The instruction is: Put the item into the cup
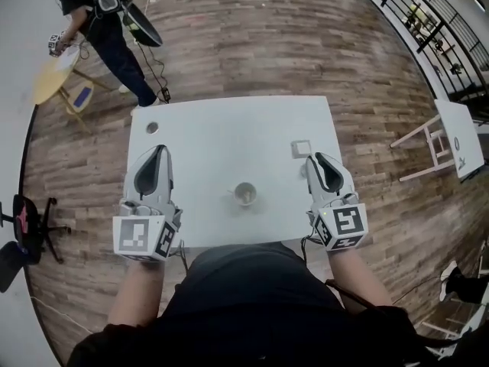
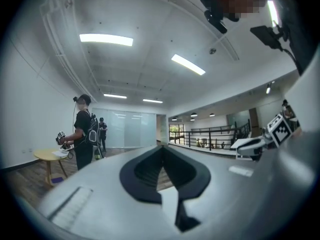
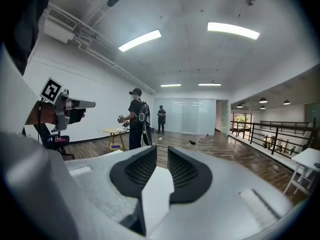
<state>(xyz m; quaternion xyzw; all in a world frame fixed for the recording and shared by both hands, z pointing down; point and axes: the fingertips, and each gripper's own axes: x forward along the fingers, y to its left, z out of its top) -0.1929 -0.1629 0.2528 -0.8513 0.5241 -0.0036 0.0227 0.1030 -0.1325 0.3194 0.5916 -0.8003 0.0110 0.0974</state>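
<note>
A small white cup (image 1: 244, 195) stands upright near the front edge of the white table (image 1: 221, 128). A flat square white item (image 1: 301, 149) lies on the table to the cup's right and farther back. My right gripper (image 1: 312, 160) hovers just in front of that item, its jaws a narrow way apart with nothing between them; in the right gripper view (image 3: 162, 156) only floor shows through the gap. My left gripper (image 1: 159, 151) is held left of the cup. In the left gripper view (image 2: 161, 151) its pads meet at the tips, holding nothing.
A small grey round object (image 1: 152, 128) sits near the table's far left corner. Beyond the table a person (image 1: 107, 29) stands by a round yellow table (image 1: 47, 79). A white trestle table (image 1: 458, 136) is at the right, an office chair (image 1: 27, 220) at the left.
</note>
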